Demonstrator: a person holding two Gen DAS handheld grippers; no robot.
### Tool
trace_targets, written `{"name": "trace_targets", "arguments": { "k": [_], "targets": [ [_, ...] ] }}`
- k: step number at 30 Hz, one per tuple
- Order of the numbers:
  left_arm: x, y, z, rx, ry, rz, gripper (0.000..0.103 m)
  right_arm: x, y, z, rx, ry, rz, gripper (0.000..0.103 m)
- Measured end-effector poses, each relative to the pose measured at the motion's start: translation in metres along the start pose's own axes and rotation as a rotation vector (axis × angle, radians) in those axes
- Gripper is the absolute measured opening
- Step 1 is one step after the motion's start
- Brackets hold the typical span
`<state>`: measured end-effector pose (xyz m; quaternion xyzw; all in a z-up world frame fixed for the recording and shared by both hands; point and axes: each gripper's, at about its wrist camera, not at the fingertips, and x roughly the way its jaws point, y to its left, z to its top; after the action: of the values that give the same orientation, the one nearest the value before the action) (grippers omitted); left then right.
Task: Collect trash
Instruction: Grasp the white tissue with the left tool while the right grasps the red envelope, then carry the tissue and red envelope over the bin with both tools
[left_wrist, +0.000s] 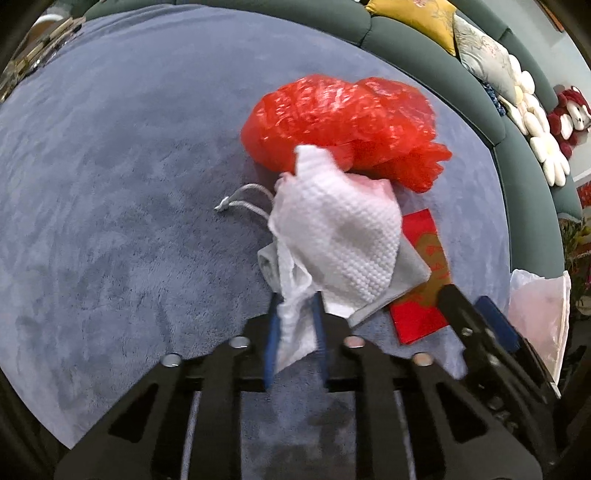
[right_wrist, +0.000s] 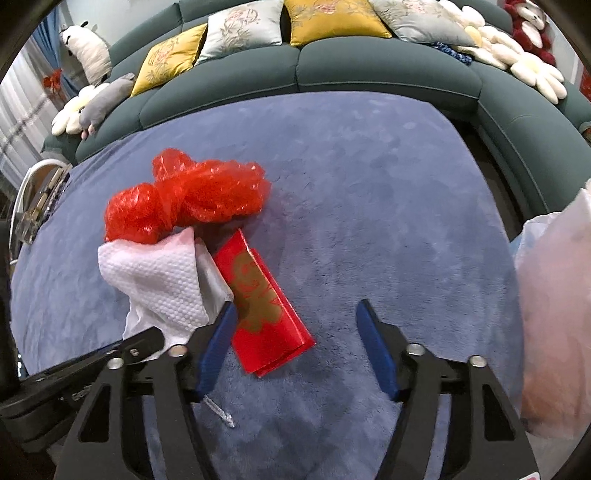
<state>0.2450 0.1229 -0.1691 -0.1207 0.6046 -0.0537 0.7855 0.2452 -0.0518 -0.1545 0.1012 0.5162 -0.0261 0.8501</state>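
Tissue (left_wrist: 332, 240) pinched in left claw (left_wrist: 295, 306); red envelope (right_wrist: 264, 306) beside wide right claw (right_wrist: 295, 314).

The left tongs (left_wrist: 295, 317) pinch a white paper towel (left_wrist: 340, 236) above the blue rug (left_wrist: 110, 184), with a crumpled red plastic bag (left_wrist: 340, 122) behind and a red envelope (left_wrist: 421, 295) beside.

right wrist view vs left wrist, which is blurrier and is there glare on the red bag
Left wrist view: the right gripper at the lower right edge is motion-smeared and the tissue slightly soft; white glare flecks speckle the red bag. Right wrist view: sharper, though the pale bag at the right edge is blurred; the red bag shows small highlights. Both bend the sofa into a fisheye curve.
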Motion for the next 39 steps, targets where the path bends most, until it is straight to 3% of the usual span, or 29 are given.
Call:
{"name": "trace_targets", "arguments": {
  "k": [8, 14, 28, 39],
  "targets": [
    [-0.007, -0.005, -0.003, 0.018, -0.010, 0.000, 0.005, -0.001, 0.009, -0.008, -0.025, 0.027, 0.031, 0.017],
    [-0.019, -0.008, -0.010, 0.022, -0.024, -0.002, 0.005, -0.022, 0.015, -0.017, -0.038, -0.003, 0.070, 0.007],
    [-0.078, -0.052, -0.032, 0.121, -0.121, -0.074, 0.004, -0.104, -0.017, -0.023, 0.034, -0.164, 0.062, 0.005],
    [-0.120, -0.122, -0.058, 0.258, -0.190, -0.137, 0.004, -0.170, -0.060, -0.030, 0.101, -0.299, 0.048, 0.005]
  ]
}}
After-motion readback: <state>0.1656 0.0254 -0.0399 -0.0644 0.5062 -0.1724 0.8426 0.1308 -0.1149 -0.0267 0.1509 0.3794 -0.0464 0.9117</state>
